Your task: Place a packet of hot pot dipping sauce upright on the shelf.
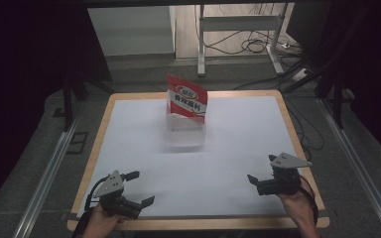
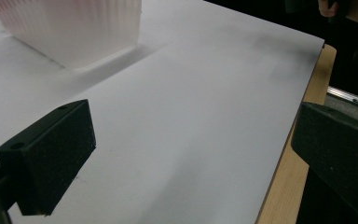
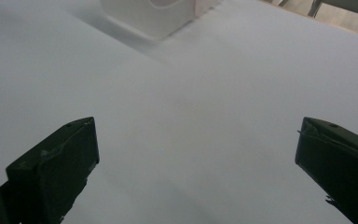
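A red and white printed packet stands upright in a translucent white container at the middle back of the white-topped table. My left gripper rests near the front left corner, open with nothing between its jaws. My right gripper sits near the front right edge, also open and holding nothing. In the left gripper view the container is far ahead at upper left, beyond the wide-apart gripper. The right gripper view has the container at the top, far from the gripper.
The wooden table rim runs close by my left gripper's right jaw. Metal rails flank the table on both sides. A white stand and loose cables lie on the floor behind.
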Demonstrator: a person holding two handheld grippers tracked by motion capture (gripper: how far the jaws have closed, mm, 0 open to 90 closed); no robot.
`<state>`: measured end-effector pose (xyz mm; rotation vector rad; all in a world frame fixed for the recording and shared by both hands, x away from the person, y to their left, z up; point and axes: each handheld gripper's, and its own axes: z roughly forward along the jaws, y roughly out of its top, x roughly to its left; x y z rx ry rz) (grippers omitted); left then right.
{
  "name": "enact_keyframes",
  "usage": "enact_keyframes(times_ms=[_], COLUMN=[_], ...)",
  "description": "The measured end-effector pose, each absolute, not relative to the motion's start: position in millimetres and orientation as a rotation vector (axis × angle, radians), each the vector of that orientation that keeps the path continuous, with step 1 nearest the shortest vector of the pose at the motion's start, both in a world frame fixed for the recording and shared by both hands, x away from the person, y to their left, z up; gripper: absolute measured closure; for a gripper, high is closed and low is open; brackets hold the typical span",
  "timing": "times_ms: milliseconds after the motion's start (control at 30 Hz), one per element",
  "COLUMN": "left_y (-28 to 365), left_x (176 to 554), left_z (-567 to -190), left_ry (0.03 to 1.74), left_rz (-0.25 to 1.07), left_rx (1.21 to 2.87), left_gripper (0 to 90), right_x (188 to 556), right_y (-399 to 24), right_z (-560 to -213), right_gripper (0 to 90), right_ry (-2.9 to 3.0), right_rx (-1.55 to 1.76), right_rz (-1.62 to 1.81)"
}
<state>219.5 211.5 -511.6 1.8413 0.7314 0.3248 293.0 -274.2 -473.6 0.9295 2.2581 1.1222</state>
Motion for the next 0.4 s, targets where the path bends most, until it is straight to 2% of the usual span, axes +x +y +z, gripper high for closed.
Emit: enact_keyframes(times_ms=[400], left_y=[211.0], left_x=[220.3], left_z=[-511.7], left_ry=[0.732], left_rz=[0.314], left_rx=[1.843], left_gripper=[0.0], right_x=[292.5], right_y=[-282.3], right_z=[-484.0], right_gripper=[0.0], right_ry=[2.289], right_rx=[0.991], right_rz=[1.065])
